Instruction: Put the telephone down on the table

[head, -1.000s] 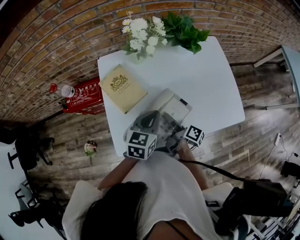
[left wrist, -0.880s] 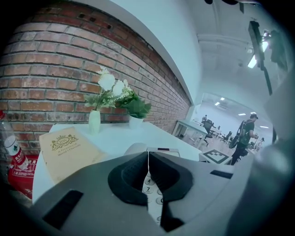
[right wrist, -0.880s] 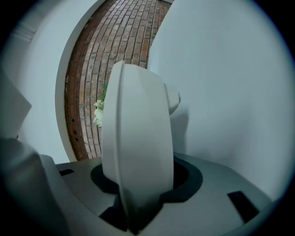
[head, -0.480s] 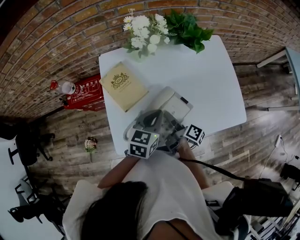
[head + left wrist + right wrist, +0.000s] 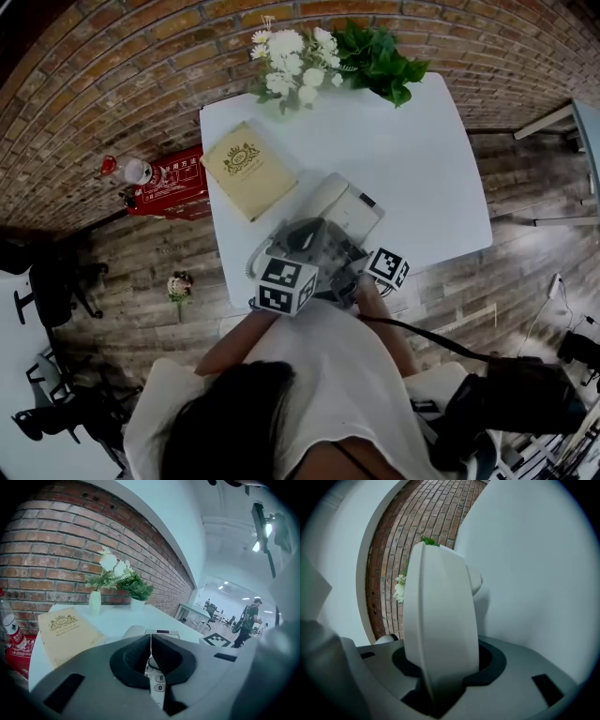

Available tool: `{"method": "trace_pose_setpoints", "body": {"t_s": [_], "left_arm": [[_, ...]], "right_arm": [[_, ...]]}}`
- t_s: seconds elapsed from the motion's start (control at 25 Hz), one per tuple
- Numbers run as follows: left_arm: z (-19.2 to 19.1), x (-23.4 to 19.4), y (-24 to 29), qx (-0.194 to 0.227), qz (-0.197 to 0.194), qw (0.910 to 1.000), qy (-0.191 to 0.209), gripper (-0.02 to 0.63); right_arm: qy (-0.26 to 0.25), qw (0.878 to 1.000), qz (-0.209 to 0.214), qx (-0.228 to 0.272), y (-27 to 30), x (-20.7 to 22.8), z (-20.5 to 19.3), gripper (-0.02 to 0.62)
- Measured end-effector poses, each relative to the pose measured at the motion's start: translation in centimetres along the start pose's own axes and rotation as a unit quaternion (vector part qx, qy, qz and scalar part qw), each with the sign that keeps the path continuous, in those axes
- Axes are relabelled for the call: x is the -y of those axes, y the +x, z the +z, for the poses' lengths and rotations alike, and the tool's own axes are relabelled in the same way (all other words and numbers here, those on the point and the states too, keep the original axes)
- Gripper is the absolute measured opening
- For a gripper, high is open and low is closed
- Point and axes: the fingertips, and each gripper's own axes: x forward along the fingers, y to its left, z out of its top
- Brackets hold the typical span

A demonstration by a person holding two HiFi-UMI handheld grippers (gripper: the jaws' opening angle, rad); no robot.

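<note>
A white table (image 5: 422, 159) stands before a red-brown brick wall (image 5: 112, 84), over brown plank flooring (image 5: 525, 244). On view are a tan book (image 5: 248, 171) with a dark gold crest, white flowers (image 5: 286, 61), deep-green leaves (image 5: 380, 58), an off-white telephone (image 5: 345, 208) and a red box (image 5: 173, 185) lettered in white. The left gripper (image 5: 151, 641) and right gripper (image 5: 440, 667) are grey with black pads; the 2 bear black-and-white square markers (image 5: 284, 286).

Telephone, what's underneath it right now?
The white table lies under the telephone. The right gripper, jaws clamped on it, and the left gripper cover its near end in the head view, so whether it rests flat there cannot be seen.
</note>
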Motion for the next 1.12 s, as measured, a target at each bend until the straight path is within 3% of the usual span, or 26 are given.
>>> {"method": "trace_pose_setpoints", "body": {"t_s": [0.48, 1.12], "left_arm": [[-0.2, -0.3, 0.1, -0.007, 0.007, 0.9999, -0.002, 0.026], [-1.0, 0.0, 1.1, -0.011, 0.001, 0.9999, -0.007, 0.025]], "right_arm": [[0.004, 1.0, -0.02, 0.011, 0.0, 0.5, 0.1, 0.218], [0.04, 0.994, -0.067, 0.075, -2.0, 1.9, 2.2, 0.295]]}}
